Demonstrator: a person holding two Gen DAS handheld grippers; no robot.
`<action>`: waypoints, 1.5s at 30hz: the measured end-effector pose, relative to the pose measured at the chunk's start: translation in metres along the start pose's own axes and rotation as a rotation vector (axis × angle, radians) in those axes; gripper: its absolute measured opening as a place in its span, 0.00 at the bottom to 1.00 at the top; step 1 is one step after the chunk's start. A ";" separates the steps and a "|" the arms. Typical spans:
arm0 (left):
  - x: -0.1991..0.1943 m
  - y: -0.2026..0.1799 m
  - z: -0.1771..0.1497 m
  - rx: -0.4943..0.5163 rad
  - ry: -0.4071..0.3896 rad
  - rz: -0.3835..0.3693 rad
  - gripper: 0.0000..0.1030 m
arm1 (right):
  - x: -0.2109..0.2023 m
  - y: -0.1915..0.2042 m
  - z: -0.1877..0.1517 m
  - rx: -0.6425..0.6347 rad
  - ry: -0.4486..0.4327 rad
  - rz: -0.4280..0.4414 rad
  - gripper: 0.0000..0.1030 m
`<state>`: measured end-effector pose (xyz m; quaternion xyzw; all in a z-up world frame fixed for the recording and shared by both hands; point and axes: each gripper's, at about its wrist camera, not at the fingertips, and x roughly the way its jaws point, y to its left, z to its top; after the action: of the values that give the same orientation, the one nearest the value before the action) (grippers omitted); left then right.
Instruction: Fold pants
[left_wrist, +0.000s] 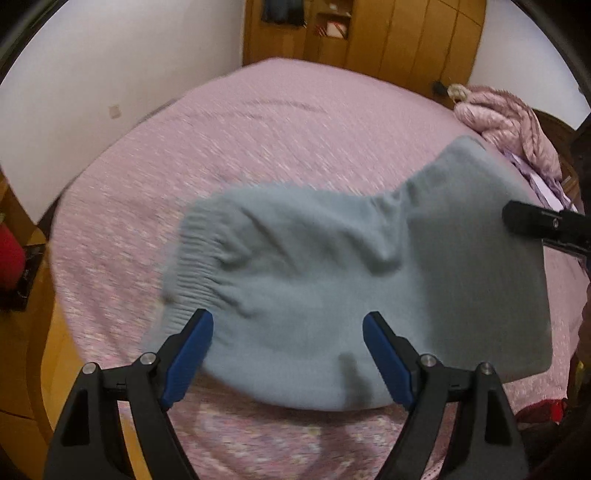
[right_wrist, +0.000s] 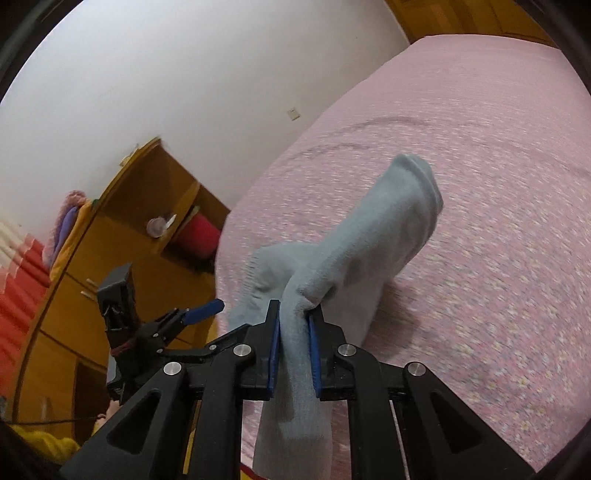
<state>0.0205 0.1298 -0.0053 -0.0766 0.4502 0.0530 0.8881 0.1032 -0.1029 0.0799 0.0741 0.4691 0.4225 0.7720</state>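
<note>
My right tongs (right_wrist: 293, 325) are clamped on a bunched fold of the grey-blue pants (right_wrist: 373, 243), the cloth pinched between both blue pads (right_wrist: 273, 354) and hanging below them. My left tongs (left_wrist: 288, 347) stand wide apart, gripping nothing, with the pants spread just beyond their tips.

In the left wrist view the pants (left_wrist: 332, 288) lie on the pink bed (left_wrist: 258, 129), filling the middle and reaching toward 2 o'clock, where the far part is lifted. The right tongs enter at 3 o'clock as a dark bar over that raised cloth. A pink quilted jacket (left_wrist: 509, 125) is heaped at 2 o'clock near the bed's edge, apart from the pants. A wooden wardrobe (left_wrist: 388, 33) stands at 12 o'clock, and a red thing (left_wrist: 11, 254) sits at 9 o'clock beside the bed.

In the right wrist view my left tongs (right_wrist: 195, 314) show at 8 o'clock, before a wooden cabinet (right_wrist: 122, 221) holding a red roll (right_wrist: 199, 232).

The pants look soft and fleecy, with a ribbed elastic band (left_wrist: 195, 258) at 9 o'clock and creases across the middle. The view is blurred.
</note>
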 end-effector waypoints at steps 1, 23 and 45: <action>-0.004 0.005 0.002 -0.013 -0.010 0.005 0.85 | 0.006 0.002 0.003 -0.001 0.009 0.006 0.14; -0.003 0.100 0.001 -0.162 0.002 0.107 0.85 | 0.169 0.054 0.040 0.066 0.206 0.064 0.14; -0.061 0.097 0.003 -0.272 -0.104 0.018 0.83 | 0.105 0.013 0.021 0.075 0.091 0.000 0.33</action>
<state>-0.0287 0.2242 0.0370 -0.1895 0.3928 0.1253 0.8911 0.1337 -0.0130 0.0292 0.0835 0.5192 0.4076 0.7465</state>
